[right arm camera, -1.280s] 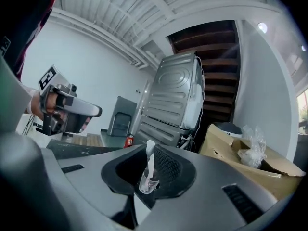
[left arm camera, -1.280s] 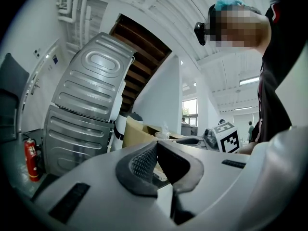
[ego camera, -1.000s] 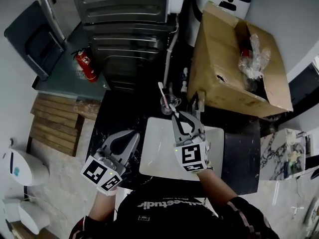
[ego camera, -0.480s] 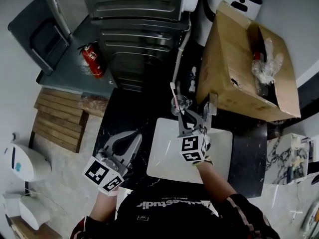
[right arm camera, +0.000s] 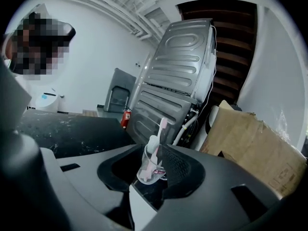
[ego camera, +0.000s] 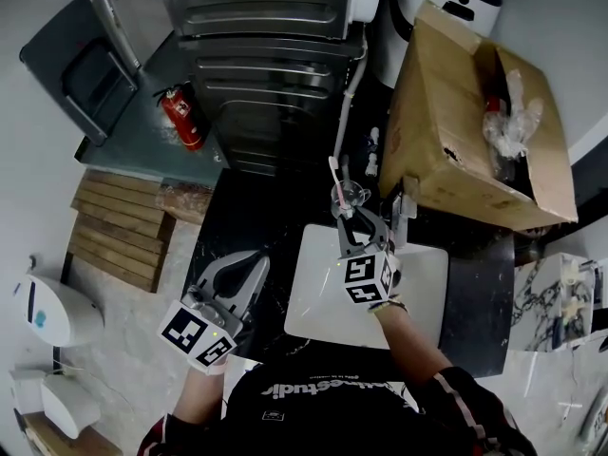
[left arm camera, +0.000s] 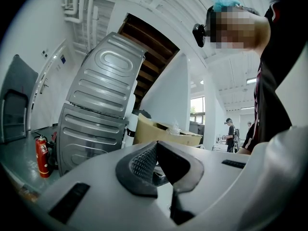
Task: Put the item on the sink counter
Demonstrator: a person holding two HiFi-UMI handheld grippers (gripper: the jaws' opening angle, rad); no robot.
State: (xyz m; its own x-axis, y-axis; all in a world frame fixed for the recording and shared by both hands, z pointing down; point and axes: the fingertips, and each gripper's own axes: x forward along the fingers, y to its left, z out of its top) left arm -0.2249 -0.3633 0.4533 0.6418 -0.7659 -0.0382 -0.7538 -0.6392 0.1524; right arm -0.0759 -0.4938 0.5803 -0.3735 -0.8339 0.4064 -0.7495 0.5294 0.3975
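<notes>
Right gripper (ego camera: 357,218) opening around the cup (right arm camera: 150,170) behind the sink (ego camera: 323,297).

Your right jaws are spreading, and the clear cup stands upright between them with a gap showing on its left side. It sits on the black counter (ego camera: 237,221) just past the sink's far edge, with a pink-and-white toothbrush (right arm camera: 159,133) leaning inside it. Your left gripper (ego camera: 253,262) hangs over the counter to the left of the sink, jaws pressed together on nothing. Beyond the sink's far right corner sits an open cardboard box (ego camera: 446,131).
</notes>
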